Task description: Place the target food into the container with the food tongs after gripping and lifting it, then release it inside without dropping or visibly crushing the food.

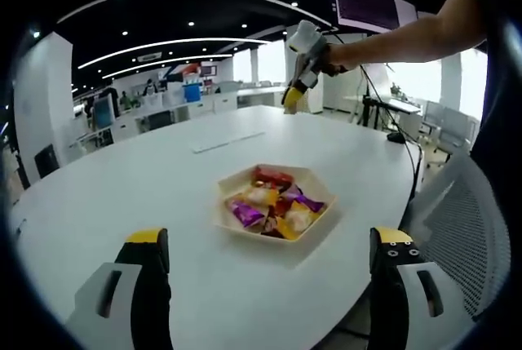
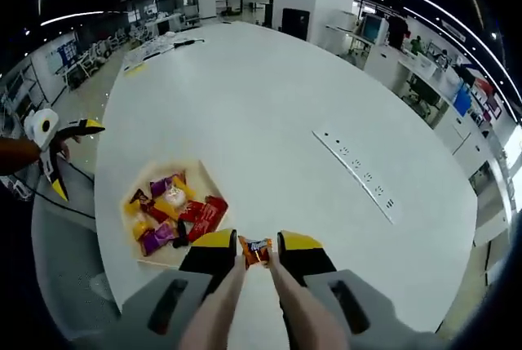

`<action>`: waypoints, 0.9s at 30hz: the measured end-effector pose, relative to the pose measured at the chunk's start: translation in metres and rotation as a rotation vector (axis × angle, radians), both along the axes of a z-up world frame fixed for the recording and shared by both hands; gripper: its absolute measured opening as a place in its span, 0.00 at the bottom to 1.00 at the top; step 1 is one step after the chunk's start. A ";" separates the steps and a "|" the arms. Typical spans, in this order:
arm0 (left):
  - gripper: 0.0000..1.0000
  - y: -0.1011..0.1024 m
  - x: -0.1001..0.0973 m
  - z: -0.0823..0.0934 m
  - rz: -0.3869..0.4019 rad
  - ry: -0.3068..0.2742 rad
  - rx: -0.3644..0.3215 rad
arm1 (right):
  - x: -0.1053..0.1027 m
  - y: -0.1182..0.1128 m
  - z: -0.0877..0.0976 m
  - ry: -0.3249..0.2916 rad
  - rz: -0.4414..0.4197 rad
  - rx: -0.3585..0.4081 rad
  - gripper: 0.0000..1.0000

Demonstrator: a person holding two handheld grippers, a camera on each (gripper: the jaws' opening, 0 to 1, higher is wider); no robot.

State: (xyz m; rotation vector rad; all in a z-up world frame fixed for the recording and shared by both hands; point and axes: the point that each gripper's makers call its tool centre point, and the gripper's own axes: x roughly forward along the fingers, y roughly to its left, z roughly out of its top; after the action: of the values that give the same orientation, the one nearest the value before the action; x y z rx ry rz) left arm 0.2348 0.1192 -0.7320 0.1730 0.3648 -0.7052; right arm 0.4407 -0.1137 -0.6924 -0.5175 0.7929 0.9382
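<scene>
Carry step in hand: your right gripper is pinched on a small orange-wrapped candy, lifted above the white oval table, just beside the shallow beige hexagonal tray of wrapped sweets; the tongs seem to be the pale prongs. Your left gripper hangs wide and empty near that tray. Next: shift over the tray, lower, ease the jaws apart.
</scene>
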 end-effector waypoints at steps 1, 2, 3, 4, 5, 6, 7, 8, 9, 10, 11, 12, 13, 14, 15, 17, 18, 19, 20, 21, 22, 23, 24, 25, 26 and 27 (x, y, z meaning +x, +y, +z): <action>1.00 0.000 0.000 0.001 0.001 -0.001 -0.004 | -0.001 0.005 0.000 0.001 0.004 0.002 0.19; 1.00 0.000 0.000 0.000 0.001 0.002 -0.004 | -0.003 0.008 0.000 0.000 0.008 0.003 0.19; 1.00 0.000 0.000 0.000 0.001 0.003 -0.002 | -0.004 0.011 0.001 0.001 0.012 0.005 0.19; 1.00 0.000 0.000 0.000 0.001 0.000 0.000 | -0.006 0.017 0.001 0.000 0.018 0.009 0.19; 1.00 0.000 0.000 0.000 0.000 0.000 -0.003 | -0.007 0.020 0.002 -0.003 0.024 0.010 0.19; 1.00 0.000 0.000 0.000 0.000 0.000 -0.002 | -0.010 0.025 0.002 -0.002 0.031 0.012 0.19; 1.00 0.000 0.000 0.000 0.002 0.000 -0.001 | -0.010 0.026 0.002 -0.003 0.034 0.013 0.19; 1.00 0.000 0.000 0.001 0.002 -0.001 -0.003 | -0.012 0.031 0.003 -0.005 0.040 0.015 0.19; 1.00 0.000 0.000 0.001 0.002 -0.001 -0.007 | -0.013 0.033 0.003 -0.004 0.042 0.019 0.19; 1.00 0.001 0.000 0.000 0.004 0.000 -0.005 | -0.015 0.038 0.004 -0.003 0.047 0.023 0.19; 1.00 0.001 0.000 0.000 0.004 0.000 -0.005 | -0.016 0.041 0.004 -0.004 0.051 0.026 0.19; 1.00 0.000 0.000 0.001 0.003 -0.001 -0.009 | -0.018 0.046 0.004 -0.003 0.056 0.029 0.19; 1.00 0.000 0.000 0.000 0.003 -0.001 -0.008 | -0.020 0.048 0.003 -0.001 0.059 0.031 0.19; 1.00 0.000 0.000 0.000 0.003 -0.001 -0.007 | -0.022 0.053 0.003 -0.001 0.066 0.031 0.19; 1.00 0.000 0.000 0.000 0.002 0.000 -0.009 | -0.024 0.056 0.003 -0.001 0.069 0.032 0.19; 1.00 0.000 0.000 0.000 0.002 -0.001 -0.008 | -0.028 0.065 0.004 0.001 0.081 0.040 0.19; 1.00 0.000 0.000 0.000 0.001 -0.001 -0.009 | -0.030 0.068 0.004 0.000 0.086 0.040 0.19; 1.00 0.000 0.000 0.001 0.002 -0.002 -0.010 | -0.032 0.073 0.004 0.001 0.092 0.041 0.19; 1.00 0.000 0.000 0.001 0.003 -0.003 -0.010 | -0.034 0.076 0.004 0.001 0.098 0.044 0.19; 1.00 0.000 0.000 0.002 0.004 -0.002 -0.011 | -0.036 0.080 0.004 0.002 0.102 0.046 0.19; 1.00 0.000 0.000 0.002 0.006 -0.003 -0.012 | -0.038 0.083 0.005 0.002 0.104 0.048 0.19; 1.00 0.000 0.000 0.002 0.007 -0.003 -0.012 | -0.040 0.086 0.005 0.003 0.110 0.051 0.19; 1.00 0.000 0.000 0.002 0.007 -0.003 -0.012 | -0.041 0.089 0.006 0.003 0.114 0.053 0.19; 1.00 0.000 0.000 0.002 0.006 -0.002 -0.013 | -0.042 0.093 0.006 0.003 0.116 0.054 0.19; 1.00 0.000 0.000 0.002 0.006 -0.002 -0.011 | -0.043 0.095 0.006 0.004 0.118 0.055 0.19; 1.00 0.000 0.000 0.002 0.005 -0.003 -0.011 | -0.044 0.099 0.007 0.005 0.119 0.057 0.19</action>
State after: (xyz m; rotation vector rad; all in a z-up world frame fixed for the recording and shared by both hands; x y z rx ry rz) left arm 0.2351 0.1193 -0.7302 0.1627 0.3586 -0.7014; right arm 0.3967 -0.0151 -0.6858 -0.5168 0.7443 1.0695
